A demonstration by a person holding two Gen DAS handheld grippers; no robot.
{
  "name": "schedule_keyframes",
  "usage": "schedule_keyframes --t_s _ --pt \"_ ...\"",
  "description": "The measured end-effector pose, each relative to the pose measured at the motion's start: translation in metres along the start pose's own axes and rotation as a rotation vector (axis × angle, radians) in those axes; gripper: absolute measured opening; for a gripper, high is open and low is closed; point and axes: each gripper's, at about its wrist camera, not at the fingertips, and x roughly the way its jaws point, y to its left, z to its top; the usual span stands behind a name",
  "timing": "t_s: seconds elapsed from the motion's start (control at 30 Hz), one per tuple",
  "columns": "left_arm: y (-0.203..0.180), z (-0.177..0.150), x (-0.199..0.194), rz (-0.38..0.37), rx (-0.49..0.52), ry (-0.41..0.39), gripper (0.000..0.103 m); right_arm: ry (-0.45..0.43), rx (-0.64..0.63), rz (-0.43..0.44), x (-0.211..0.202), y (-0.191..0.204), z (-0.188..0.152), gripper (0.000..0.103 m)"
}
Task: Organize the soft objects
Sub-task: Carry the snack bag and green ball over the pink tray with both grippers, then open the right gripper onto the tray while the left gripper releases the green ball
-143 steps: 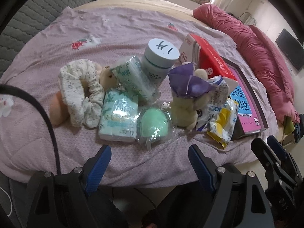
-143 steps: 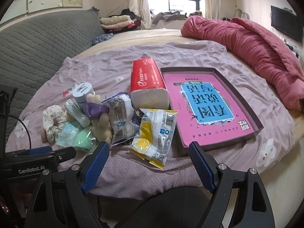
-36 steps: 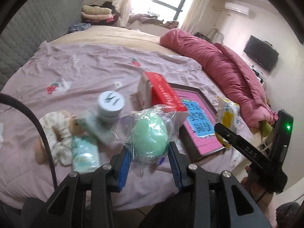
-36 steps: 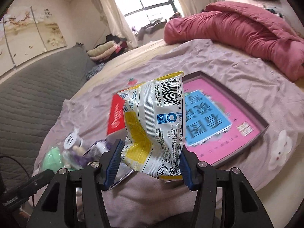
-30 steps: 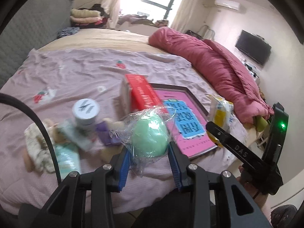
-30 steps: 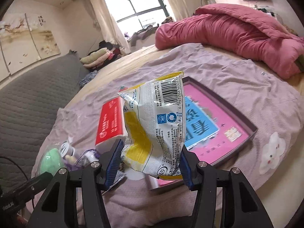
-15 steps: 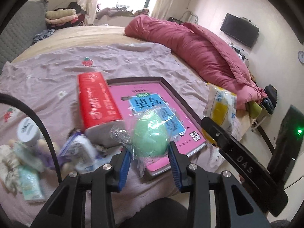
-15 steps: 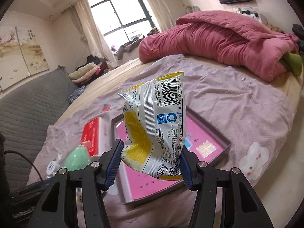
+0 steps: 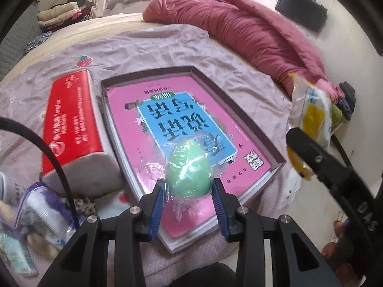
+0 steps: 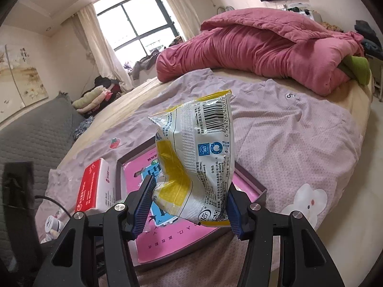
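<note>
- Down in the left wrist view, the left gripper (image 9: 189, 191) has its blue pads pressed on either side of a green egg-shaped soft ball (image 9: 189, 171) wrapped in clear crinkled plastic, so its jaws stand partly closed around it.
- The wrapped ball hangs above the near end of a shallow dark-rimmed box (image 9: 239, 110), whose floor carries a pink sheet with a blue panel of print.
- A red tissue pack (image 9: 71, 122) lies just beside the box's left wall on the lilac bedspread (image 9: 153, 45).
- At the lower left, blurred small packets and a purple item (image 9: 45, 205) sit in a heap.
- On the right edge, the right gripper (image 9: 335, 179) shows as a dark arm carrying the yellow-and-white packet (image 9: 311, 110), held clear of the bedspread.
- A rolled pink quilt (image 9: 239, 28) lies along the far side of the bed.
- Over in the right wrist view, the right gripper (image 10: 189, 205) clamps the lower part of the yellow-and-white packet (image 10: 196, 157) between its pads, barcode uppermost, jaws at a middling width.
- The packet is held in the air over the box (image 10: 253, 184), with the tissue pack (image 10: 95, 186) beside the box on the left.
- The pink quilt (image 10: 258, 47) lies beyond, under a window (image 10: 136, 26).
</note>
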Motion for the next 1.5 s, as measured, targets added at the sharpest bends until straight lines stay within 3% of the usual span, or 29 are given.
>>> schedule_keyframes --t_s 0.43,0.93,1.23,1.5 --pt "-0.002 -0.012 0.042 0.001 0.026 0.105 0.039 0.097 -0.020 -0.027 0.040 -0.006 -0.003 0.057" --pt "-0.004 -0.020 0.043 0.003 0.048 0.118 0.039 0.262 -0.145 -0.133 0.095 -0.003 -0.018 0.058" --pt "-0.003 -0.022 0.041 0.006 0.048 0.118 0.039 0.254 -0.213 -0.188 0.103 0.001 -0.020 0.060" --pt "-0.002 -0.023 0.041 0.007 0.047 0.110 0.039 0.240 -0.206 -0.170 0.098 0.000 -0.021 0.064"
